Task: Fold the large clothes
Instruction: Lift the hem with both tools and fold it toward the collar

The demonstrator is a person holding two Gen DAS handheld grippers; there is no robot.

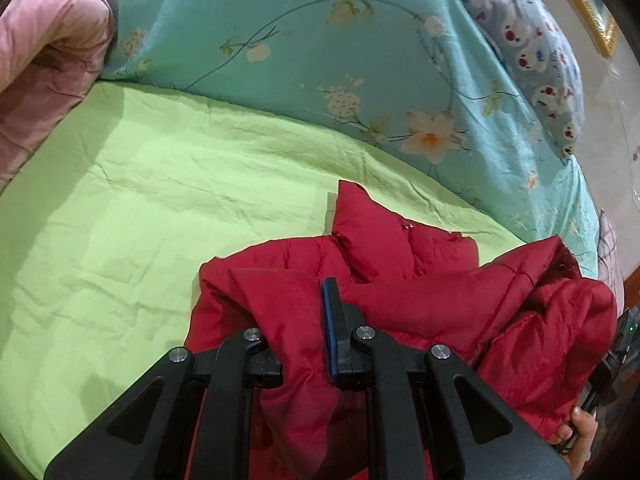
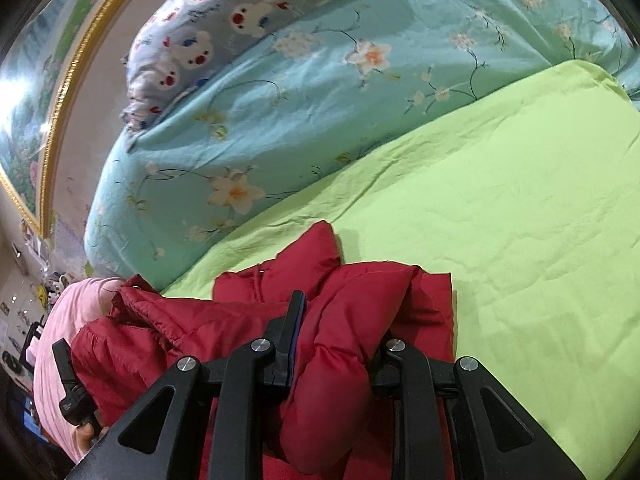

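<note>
Red padded jacket (image 1: 420, 292) lies bunched on green sheet (image 1: 140, 200), each claw (image 1: 304, 320) (image 2: 320, 332) clamped on it.

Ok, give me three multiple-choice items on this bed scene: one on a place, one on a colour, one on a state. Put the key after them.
1. Where does the red jacket lie?
A. on the green sheet
B. on the floral quilt
C. on the floor

2. What colour is the rolled blanket at the sheet's far left in the left wrist view?
A. blue
B. pink
C. white

3. What is the left gripper doing?
A. standing open over bare sheet
B. shut on a pillow
C. shut on jacket fabric

Key:
1 A, red fabric rests on green, short of the quilt.
2 B, the roll is plainly pink.
3 C, red cloth bunches between its fingers; the right gripper pinches the jacket likewise.
</note>
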